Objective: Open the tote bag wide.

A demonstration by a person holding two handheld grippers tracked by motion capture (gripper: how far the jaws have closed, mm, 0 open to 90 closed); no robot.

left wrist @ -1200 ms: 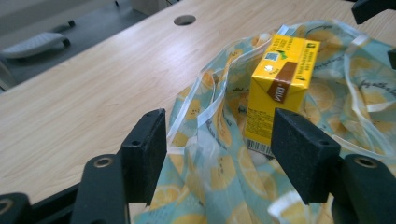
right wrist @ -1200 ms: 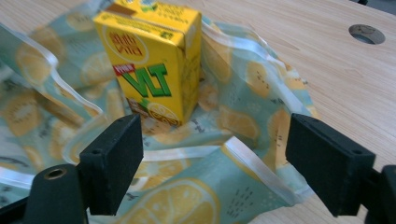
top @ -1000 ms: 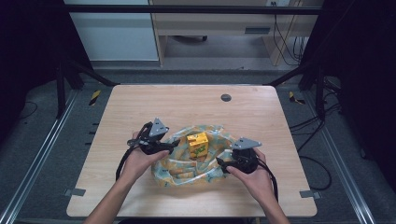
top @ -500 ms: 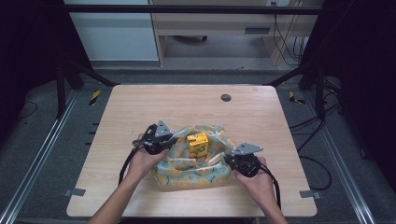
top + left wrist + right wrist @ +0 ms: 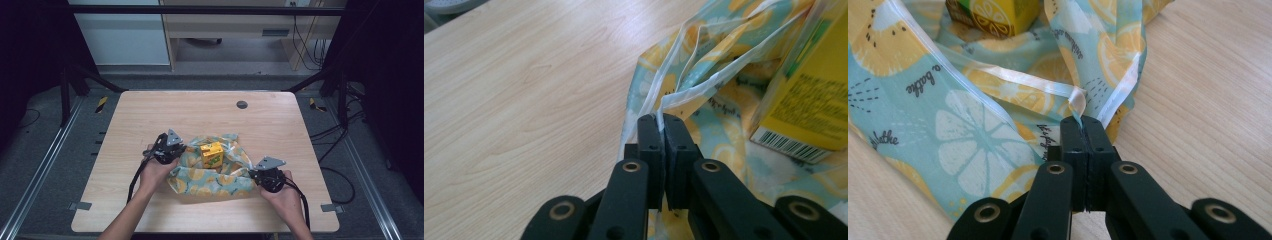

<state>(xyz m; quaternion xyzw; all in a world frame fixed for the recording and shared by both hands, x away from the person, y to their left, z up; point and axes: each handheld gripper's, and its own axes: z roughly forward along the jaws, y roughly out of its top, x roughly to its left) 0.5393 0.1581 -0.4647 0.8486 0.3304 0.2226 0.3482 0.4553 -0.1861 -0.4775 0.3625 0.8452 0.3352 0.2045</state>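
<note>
2 tools (image 5: 181,150) (image 5: 256,175) pinching cloth (image 5: 215,181) edges, carton (image 5: 212,155) half-hidden in folds.

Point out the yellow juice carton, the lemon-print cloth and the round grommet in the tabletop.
Yellow juice carton (image 5: 212,154), high view, front face.
Lemon-print cloth (image 5: 212,182), high view, near fold.
Round grommet (image 5: 242,104), high view, its centre.

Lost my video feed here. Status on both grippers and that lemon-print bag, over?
Left gripper shut on bag edge. Right gripper shut on opposite edge. Yellow carton upright inside the bag. Nothing in the way, over.
</note>
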